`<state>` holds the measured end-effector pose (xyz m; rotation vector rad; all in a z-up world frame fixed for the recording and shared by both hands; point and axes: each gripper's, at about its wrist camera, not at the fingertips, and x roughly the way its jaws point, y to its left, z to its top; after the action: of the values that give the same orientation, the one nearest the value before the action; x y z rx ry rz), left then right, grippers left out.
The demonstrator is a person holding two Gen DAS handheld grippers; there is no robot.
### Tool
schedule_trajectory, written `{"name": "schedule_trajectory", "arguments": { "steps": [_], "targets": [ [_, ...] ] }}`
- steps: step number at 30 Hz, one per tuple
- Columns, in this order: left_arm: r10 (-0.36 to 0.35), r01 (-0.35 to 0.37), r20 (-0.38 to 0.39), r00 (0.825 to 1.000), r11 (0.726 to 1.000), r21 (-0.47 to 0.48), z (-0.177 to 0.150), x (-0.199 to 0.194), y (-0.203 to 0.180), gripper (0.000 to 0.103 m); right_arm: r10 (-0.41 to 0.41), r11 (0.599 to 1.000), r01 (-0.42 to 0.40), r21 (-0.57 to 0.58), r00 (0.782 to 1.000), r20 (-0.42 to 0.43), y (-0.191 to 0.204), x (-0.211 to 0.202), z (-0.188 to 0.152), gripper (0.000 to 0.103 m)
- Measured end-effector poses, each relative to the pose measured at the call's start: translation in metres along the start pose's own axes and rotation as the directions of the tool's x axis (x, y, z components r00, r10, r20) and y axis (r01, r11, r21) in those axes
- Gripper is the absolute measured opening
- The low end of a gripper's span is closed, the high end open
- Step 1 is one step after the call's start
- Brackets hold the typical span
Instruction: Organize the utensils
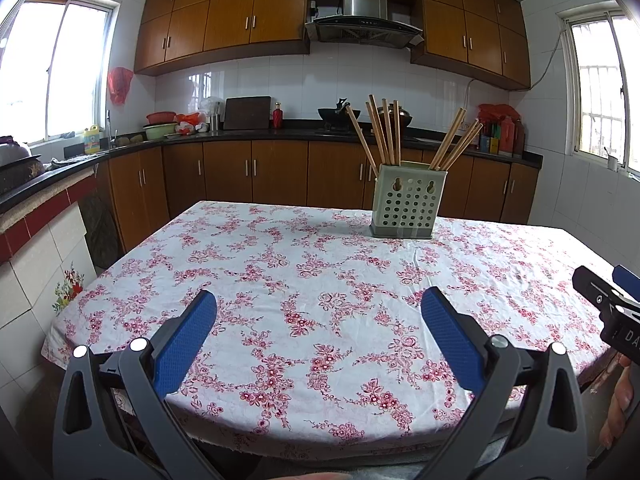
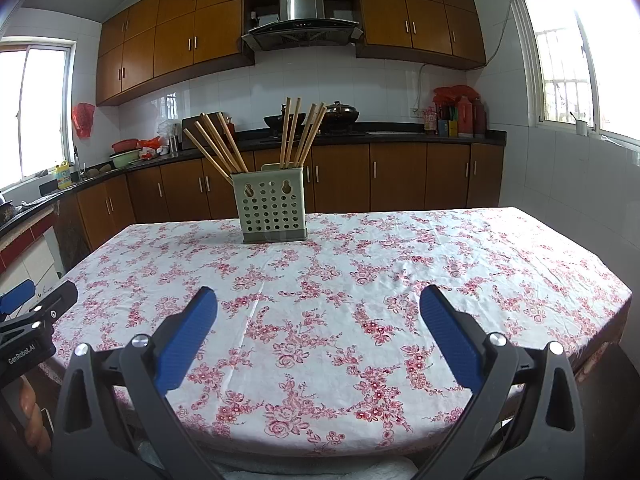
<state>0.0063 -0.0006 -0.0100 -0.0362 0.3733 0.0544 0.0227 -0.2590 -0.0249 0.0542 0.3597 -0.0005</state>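
Both grippers, left gripper [image 1: 319, 308] and right gripper [image 2: 319, 307], hover spread and empty near the table's [image 2: 520, 264] near edge, all visible chopsticks [image 2: 294, 134] already in the far holder [image 2: 270, 210], so the task looks done

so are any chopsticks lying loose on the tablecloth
No, all the chopsticks stand in the perforated green holder, and the floral tablecloth shows nothing else lying on it.

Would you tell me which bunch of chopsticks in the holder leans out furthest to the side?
The left bunch: its sticks splay far out over the holder's left edge, while the right bunch stands nearly upright.
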Motion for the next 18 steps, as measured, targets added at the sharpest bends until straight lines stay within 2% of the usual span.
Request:
{"name": "schedule_trajectory", "arguments": {
  "steps": [18],
  "targets": [
    [0.0,0.0,-0.002,1.0,1.0,0.0,-0.0008,0.0008,-0.0002,0.101,0.0,1.0,0.0,0.0,1.0,-0.001,-0.0003,-0.0001,0.0007,0.099]
  ]
}}
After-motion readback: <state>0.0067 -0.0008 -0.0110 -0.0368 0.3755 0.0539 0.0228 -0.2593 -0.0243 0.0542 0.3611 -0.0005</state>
